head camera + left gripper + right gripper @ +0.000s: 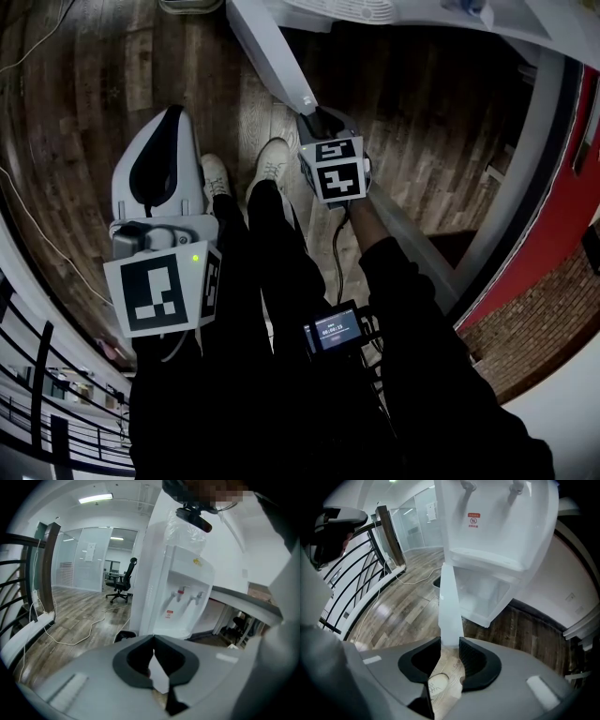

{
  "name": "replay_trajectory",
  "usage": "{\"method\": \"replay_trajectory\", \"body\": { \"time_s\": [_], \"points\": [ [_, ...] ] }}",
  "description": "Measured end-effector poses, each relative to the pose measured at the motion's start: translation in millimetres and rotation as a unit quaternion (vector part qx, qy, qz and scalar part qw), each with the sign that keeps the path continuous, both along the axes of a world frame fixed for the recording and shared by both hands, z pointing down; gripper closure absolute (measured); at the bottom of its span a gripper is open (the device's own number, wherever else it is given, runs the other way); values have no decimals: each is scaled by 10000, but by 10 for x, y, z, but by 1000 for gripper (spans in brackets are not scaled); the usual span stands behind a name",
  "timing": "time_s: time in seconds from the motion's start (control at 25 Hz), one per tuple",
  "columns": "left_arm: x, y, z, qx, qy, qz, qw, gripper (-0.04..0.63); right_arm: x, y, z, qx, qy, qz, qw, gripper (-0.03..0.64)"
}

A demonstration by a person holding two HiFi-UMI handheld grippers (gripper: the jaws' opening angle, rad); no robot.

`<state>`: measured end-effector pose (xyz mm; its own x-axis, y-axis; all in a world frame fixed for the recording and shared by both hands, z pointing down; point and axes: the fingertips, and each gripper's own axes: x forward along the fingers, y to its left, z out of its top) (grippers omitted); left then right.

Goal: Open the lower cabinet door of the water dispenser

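Right gripper (451, 641): in my hand, jaws pinching the free edge of the lower cabinet door (450, 597), which stands swung out from the water dispenser (501, 527), leaving its compartment (480, 595) exposed. Left gripper (153, 639): in my other hand, jaws pressed together on nothing, well apart from the dispenser, above the wood floor (79, 616).
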<state>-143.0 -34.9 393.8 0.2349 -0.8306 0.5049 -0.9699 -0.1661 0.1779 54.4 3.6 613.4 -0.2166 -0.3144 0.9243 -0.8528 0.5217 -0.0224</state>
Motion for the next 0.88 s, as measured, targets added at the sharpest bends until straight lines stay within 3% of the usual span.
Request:
{"method": "replay_trajectory", "body": {
  "time_s": [0.28,0.88],
  "points": [
    [-33,-17,-42,33,11,-14,10000,588,-252,174,-16,-80,-111,-251,9996,506],
    [-60,58,5,-19,-16,-136,9999,588,-985,484,-21,-45,-399,-1593,9864,538]
  ]
}}
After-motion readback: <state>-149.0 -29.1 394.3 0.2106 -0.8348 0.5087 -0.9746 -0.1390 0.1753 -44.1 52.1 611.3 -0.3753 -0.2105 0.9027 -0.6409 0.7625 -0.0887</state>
